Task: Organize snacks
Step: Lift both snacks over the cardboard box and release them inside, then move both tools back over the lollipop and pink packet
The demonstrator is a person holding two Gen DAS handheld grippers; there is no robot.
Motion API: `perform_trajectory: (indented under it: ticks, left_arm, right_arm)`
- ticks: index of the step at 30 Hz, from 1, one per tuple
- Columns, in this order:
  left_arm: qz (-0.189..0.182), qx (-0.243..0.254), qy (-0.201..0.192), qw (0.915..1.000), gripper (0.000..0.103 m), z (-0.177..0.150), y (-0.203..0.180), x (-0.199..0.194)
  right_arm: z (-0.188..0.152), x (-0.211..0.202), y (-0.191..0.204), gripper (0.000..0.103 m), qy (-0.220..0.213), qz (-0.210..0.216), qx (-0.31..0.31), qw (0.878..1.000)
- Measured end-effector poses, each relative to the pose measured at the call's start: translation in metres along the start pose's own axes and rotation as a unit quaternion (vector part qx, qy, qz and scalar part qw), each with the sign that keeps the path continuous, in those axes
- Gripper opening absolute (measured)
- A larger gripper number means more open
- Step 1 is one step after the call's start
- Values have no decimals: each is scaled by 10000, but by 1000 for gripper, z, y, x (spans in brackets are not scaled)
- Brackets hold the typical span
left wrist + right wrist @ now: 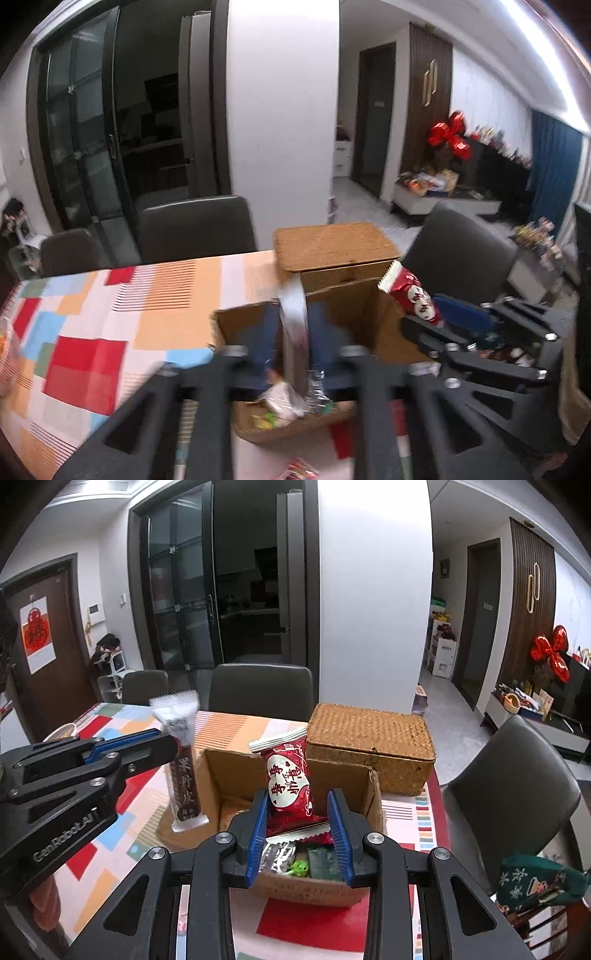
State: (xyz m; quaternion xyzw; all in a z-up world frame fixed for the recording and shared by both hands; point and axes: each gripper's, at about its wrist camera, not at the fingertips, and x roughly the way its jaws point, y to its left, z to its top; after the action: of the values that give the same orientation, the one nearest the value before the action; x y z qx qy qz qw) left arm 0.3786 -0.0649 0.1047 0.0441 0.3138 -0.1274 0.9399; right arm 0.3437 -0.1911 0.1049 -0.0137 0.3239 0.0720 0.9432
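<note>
I hold two snacks above an open cardboard box (295, 775) on the patchwork tablecloth (317, 923). In my right gripper (297, 834) a red packet (290, 786) stands upright, long axis vertical, its lower end pinched between the blue pads, directly over the box where other wrapped sweets lie. My left gripper (173, 744), just left of the box's near corner, has a long dark bar (183, 764) between its fingers, also upright; its own view is motion-blurred, so I cannot tell whether the pads press it or stand slightly apart. The right hand is nearer the box opening: its packet need only go straight down. A closed woven basket (371, 746) sits just behind.
</note>
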Motion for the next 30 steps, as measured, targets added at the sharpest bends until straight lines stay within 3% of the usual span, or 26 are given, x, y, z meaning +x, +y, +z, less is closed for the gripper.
perform_trajectory:
  ticks: [1, 3, 7, 12, 22, 30]
  left_arm:
    - [133, 27, 28, 9999, 48, 0, 1, 4]
    - [171, 7, 80, 9998, 48, -5, 3, 3]
    - [294, 52, 96, 9995, 53, -26, -2, -10]
    - [310, 86, 66, 9995, 59, -51, -18, -31]
    - [199, 172, 265, 9993, 68, -97, -60, -56]
    - [-35, 114, 881, 9960, 68, -140, -92, -35]
  right_arm:
    - [1, 5, -1, 35, 45, 14, 14, 10000]
    - [2, 14, -3, 48, 159, -27, 110, 9998]
    - [-7, 13, -6, 51, 170, -99, 75, 9998]
    - [-30, -2, -6, 62, 177, -54, -90, 9998]
    - [-83, -41, -25, 66, 198, -130, -75, 9997]
    - [-131, -44, -48, 66, 637, -346, -240, 9971]
